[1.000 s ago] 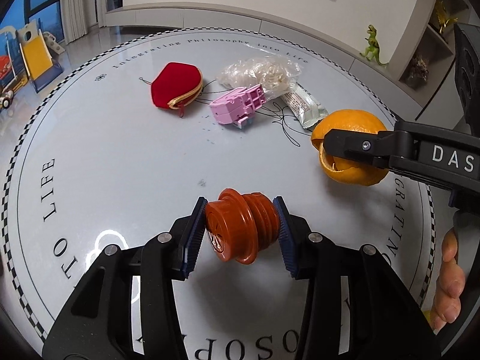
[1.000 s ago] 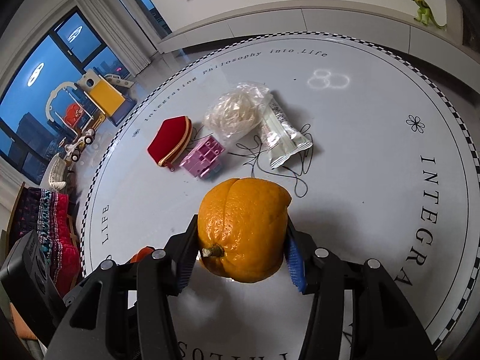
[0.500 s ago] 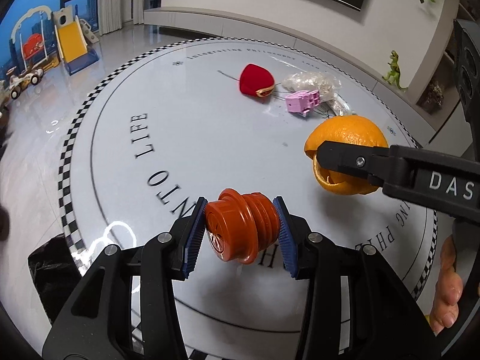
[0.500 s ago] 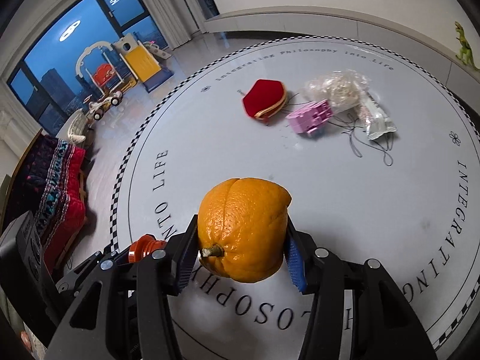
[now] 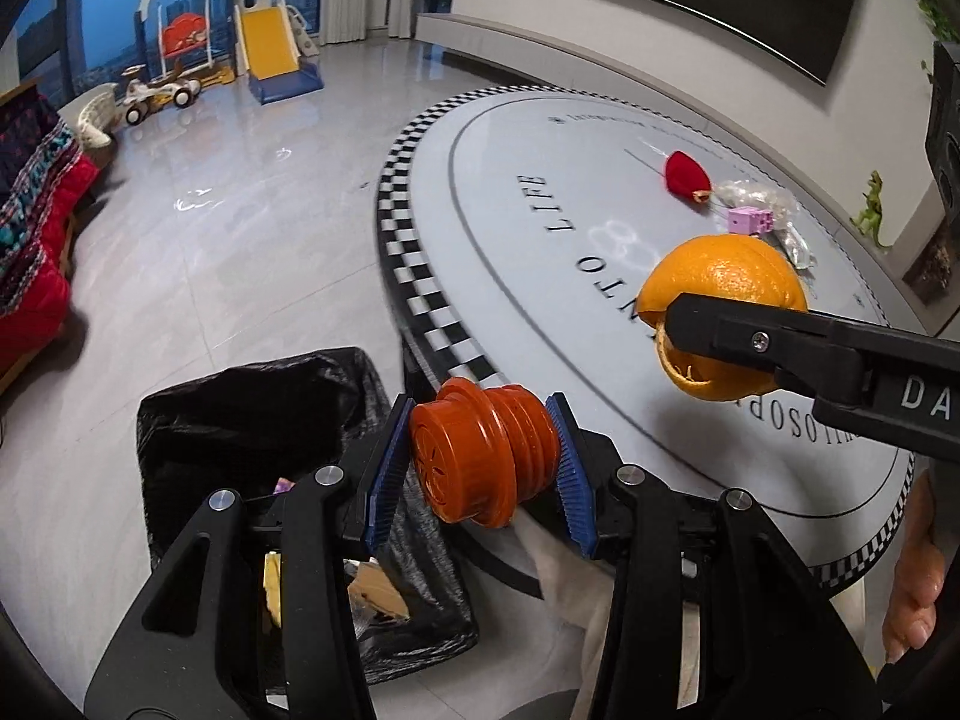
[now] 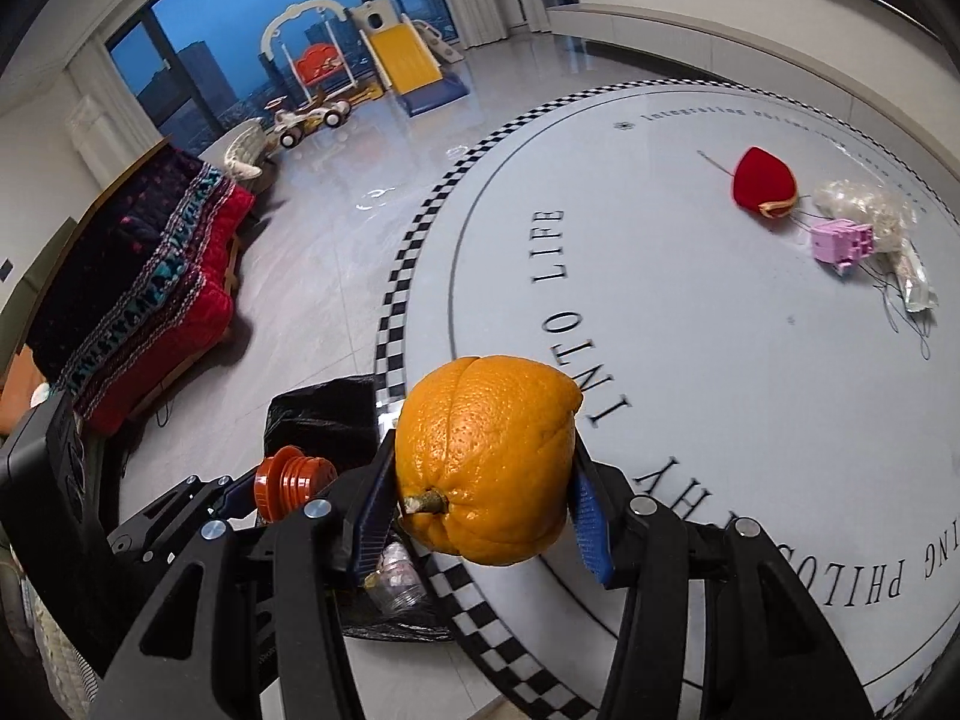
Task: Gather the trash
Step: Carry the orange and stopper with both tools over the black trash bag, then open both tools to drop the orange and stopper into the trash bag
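My left gripper (image 5: 477, 471) is shut on a ribbed orange-red plastic stopper (image 5: 480, 456) and holds it in the air over the table's edge, beside a black-lined trash bin (image 5: 252, 420) on the floor. My right gripper (image 6: 483, 501) is shut on a hollowed orange peel (image 6: 486, 456) and holds it above the table's near rim. The peel also shows in the left wrist view (image 5: 723, 306), and the stopper in the right wrist view (image 6: 291, 480). The bin (image 6: 324, 414) holds some trash.
On the round white table (image 6: 720, 390) lie a red pouch (image 6: 762, 183), a pink toy block (image 6: 840, 243), a clear plastic bag (image 6: 864, 207) and a foil wrapper (image 6: 918, 285). A red-covered sofa (image 6: 150, 276) and a toy slide (image 6: 408, 60) stand on the tiled floor.
Both grippers have swung left and back from the table's middle to its edge, carrying the stopper and the peel. The trash bin has come into view below the left gripper.
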Available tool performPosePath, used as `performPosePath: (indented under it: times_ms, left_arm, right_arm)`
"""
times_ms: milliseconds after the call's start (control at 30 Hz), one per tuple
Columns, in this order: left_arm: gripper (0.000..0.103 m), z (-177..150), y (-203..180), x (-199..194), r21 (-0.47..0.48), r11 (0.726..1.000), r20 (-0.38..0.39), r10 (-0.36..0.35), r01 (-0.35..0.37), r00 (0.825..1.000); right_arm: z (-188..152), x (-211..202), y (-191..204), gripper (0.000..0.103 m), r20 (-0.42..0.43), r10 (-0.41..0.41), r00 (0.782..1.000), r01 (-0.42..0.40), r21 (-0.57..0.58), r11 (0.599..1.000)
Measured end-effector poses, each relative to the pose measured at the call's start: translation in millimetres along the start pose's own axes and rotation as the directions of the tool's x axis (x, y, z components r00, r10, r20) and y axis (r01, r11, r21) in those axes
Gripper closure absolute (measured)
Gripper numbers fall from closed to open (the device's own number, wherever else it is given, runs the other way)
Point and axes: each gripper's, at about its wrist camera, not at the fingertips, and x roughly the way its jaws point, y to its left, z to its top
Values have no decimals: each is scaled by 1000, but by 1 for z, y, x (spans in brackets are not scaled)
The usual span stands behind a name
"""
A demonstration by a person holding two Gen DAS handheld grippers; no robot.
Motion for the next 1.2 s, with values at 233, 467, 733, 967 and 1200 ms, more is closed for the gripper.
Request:
performPosePath:
  times_ms: [233,467,733,967,1200]
  left_arm:
    - [59,-28,58,-20,-103,992,-6,77,-77,997]
    - [59,-55,104,-17,-204,968,-59,140,-149,988]
    - [6,-69,136,-14,-251,930,-118,244,-267,963]
    - [6,-70,141,-10,-267,928,-129,233,-260,964]
    - [6,-64,133,-5,-266,936,-123,205,-231,971]
  right_arm:
    - [-15,18,62,50,-52,52,997,-58,-133,989]
    - [-33,43,111,50,-124,77,989,-105,-234,967]
    - [-28,70,140,32,-153,59,987,-101,-281,954]
    - [-26,69,133,32,-140,71,988,-107,-271,957]
    - [-24,63,115,32,-129,74,989,-103,-236,966]
